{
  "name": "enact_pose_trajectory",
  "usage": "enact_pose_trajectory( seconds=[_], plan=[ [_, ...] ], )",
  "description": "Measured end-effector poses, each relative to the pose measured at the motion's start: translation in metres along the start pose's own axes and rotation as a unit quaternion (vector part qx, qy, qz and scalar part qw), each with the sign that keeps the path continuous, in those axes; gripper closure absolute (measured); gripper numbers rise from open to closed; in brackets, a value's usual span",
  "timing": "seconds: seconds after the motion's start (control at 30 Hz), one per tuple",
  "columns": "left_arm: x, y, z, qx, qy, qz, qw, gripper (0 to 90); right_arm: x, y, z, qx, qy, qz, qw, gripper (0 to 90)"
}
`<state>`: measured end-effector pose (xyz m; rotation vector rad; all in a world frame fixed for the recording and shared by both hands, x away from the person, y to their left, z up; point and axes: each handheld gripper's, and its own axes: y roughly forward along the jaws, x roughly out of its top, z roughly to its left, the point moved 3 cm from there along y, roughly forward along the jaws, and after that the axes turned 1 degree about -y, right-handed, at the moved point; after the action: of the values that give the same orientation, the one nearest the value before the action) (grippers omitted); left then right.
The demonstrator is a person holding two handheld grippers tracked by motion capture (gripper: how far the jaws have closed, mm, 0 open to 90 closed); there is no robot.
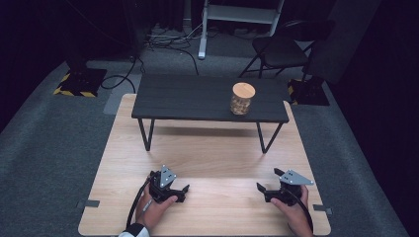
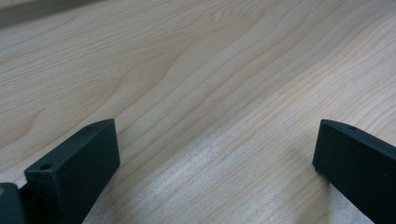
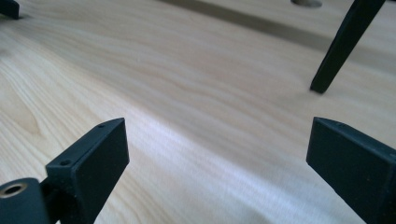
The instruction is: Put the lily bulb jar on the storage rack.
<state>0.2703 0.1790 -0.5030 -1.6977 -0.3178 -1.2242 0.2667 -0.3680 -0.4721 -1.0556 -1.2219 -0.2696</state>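
A glass jar [image 1: 242, 99] with a round wooden lid stands on the right part of a low black bench [image 1: 197, 98], at the far side of the light wooden table [image 1: 212, 148]. My left gripper [image 1: 183, 193] rests low on the near left of the table, held by a hand. Its jaws are spread wide, with only bare wood between them in the left gripper view [image 2: 215, 135]. My right gripper [image 1: 262, 192] sits at the near right, also open and empty [image 3: 217, 130]. A black bench leg [image 3: 341, 42] rises ahead of it.
The bench stands on thin black legs [image 1: 146, 136] with open space beneath. On the grey carpet beyond the table are a folding chair [image 1: 279, 49], a white stand [image 1: 237, 15], cables and yellow-black striped bases [image 1: 79, 84].
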Motion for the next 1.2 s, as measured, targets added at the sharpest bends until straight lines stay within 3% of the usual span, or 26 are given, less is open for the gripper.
enact_pose_trajectory(
  seconds=[0.2, 0.67, 0.87, 0.93, 1.2],
  plan=[
    [0.0, 0.0, 0.0, 0.0, 0.0, 0.0, 1.0, 0.5, -0.006, 0.004, 0.001, 0.003, -0.003, 0.026, 0.9997, 5.4],
    [0.0, 0.0, 0.0, 0.0, 0.0, 0.0, 1.0, 0.5, -0.014, 0.008, -0.004, -0.003, 0.011, 0.053, 0.9985, 5.3],
    [0.0, 0.0, 0.0, 0.0, 0.0, 0.0, 1.0, 0.5, -0.018, 0.008, -0.003, -0.007, 0.013, 0.043, 0.999, 4.9],
    [0.0, 0.0, 0.0, 0.0, 0.0, 0.0, 1.0, 0.5, -0.025, 0.008, -0.003, -0.009, 0.014, 0.028, 0.9995, 4.8],
    [0.0, 0.0, 0.0, 0.0, 0.0, 0.0, 1.0, 0.5, -0.025, 0.009, -0.003, -0.009, 0.014, 0.029, 0.9994, 4.2]
  ],
)
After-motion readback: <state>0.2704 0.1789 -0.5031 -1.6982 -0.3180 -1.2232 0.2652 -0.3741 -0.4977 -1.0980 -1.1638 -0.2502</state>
